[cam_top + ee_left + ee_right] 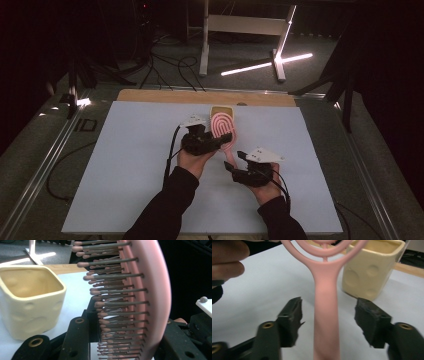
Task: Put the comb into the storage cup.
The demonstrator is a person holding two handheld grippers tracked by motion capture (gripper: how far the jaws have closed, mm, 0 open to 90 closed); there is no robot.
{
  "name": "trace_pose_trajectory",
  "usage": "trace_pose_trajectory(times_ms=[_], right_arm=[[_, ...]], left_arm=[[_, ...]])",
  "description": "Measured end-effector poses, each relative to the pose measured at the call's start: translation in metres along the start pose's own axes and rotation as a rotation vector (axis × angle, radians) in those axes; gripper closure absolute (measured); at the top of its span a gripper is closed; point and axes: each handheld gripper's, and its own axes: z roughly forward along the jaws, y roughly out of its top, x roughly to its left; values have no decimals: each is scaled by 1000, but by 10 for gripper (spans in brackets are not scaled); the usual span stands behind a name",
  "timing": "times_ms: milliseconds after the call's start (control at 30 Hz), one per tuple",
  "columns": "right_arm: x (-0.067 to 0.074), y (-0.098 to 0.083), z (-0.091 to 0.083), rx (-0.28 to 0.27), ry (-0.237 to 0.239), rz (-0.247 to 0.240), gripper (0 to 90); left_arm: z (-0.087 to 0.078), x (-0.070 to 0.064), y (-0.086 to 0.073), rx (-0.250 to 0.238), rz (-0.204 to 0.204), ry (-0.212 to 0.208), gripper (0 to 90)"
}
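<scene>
Pink hairbrush (pixel 223 128) sits near the tabletop (pixel 125 165) centre, head pointing toward 12 o'clock, handle trailing toward 6 o'clock. Left hand-held gripper (pixel 218 138) pinches the brush head — in the left gripper view the bristles (pixel 117 302) and the pink back (pixel 157 295) stand between its two black jaws, bristle tips facing the cup side. The person's left hand (pixel 192 161) wraps the gripper body from below, dark sleeve (pixel 165 205) entering from 6 o'clock. Right hand-held gripper (pixel 233 161) lies at about 4 o'clock from the brush head, jaws spread; in the right gripper view the pink handle (pixel 327 322) runs up the middle between the two jaws with a clear gap on each side, neither jaw touching it. A grey three-cornered plate (pixel 263 155) rides on top of the right gripper; cables (pixel 170 155) trail back along both forearms. Cream-yellow square cup (pixel 222 111) with round dimples stands upright just beyond the brush head at 12 o'clock — open top, inside looks empty in the left gripper view (pixel 30 300). White sheet covers the tabletop; a wooden edge (pixel 200 96) shows along the far side. Beyond it, dark floor with loose cables (pixel 175 67) and a bright light strip (pixel 265 64).
</scene>
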Motion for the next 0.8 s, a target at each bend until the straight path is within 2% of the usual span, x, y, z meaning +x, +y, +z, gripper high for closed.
trace_pose_trajectory(times_ms=[133,167,267,433,667,800], right_arm=[[-1,3,0,36,-31,-9,161],[-1,4,-1,36,-40,-10,141],[-4,6,-4,37,-21,-8,116],[-10,3,-10,44,-41,-20,108],[-23,-2,-20,22,-49,20,108],[-27,-7,-24,0,-45,23,102]], left_arm=[[-2,2,4,-5,3,10,640],[-3,2,5,-9,3,12,640],[-5,3,8,-19,10,14,640],[-7,4,13,-27,12,21,640],[-11,6,18,-34,19,34,641],[-13,7,21,-27,28,49,641]])
